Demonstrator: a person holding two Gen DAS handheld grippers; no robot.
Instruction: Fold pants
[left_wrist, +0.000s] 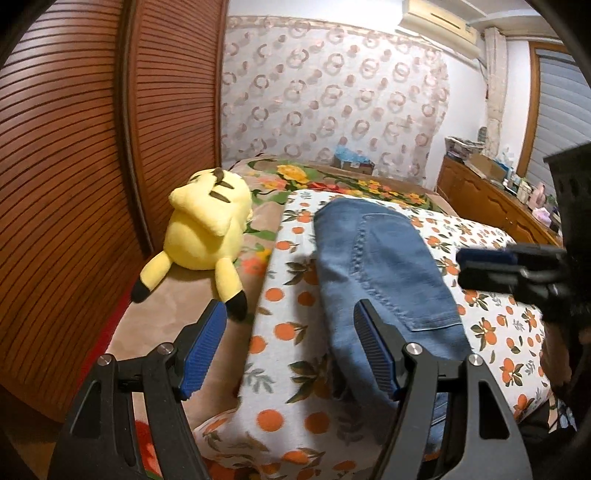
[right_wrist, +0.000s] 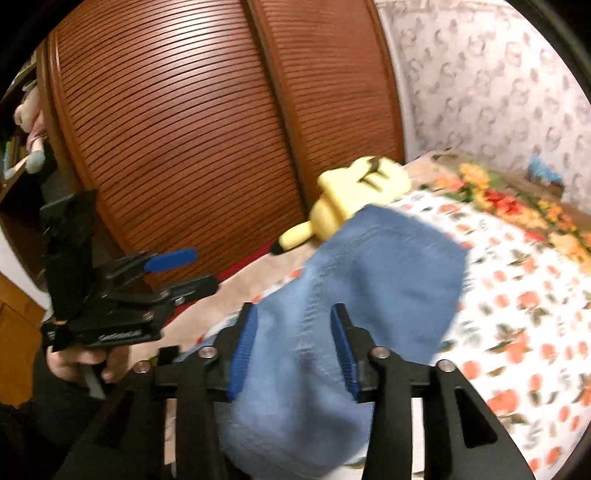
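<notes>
Nearest, the left gripper (left_wrist: 291, 325) hangs with its blue pads spread wide and nothing between them; one pad sits over the near edge of the jeans (left_wrist: 384, 266), at about 6 o'clock of them. Those jeans lie folded in a compact stack on an orange-print cover (left_wrist: 291, 295) over the bed. At 3 o'clock of the stack the right gripper (right_wrist: 293, 325) hovers, jaws parted, pads not pressing the denim seen between them. At 10 o'clock of the jeans a yellow plush (left_wrist: 207, 225) lies face down on a floral blanket (left_wrist: 295, 173). Beyond, at 9 o'clock, stands a slatted wardrobe (left_wrist: 74, 140); at 12, a patterned curtain (left_wrist: 332, 96).
</notes>
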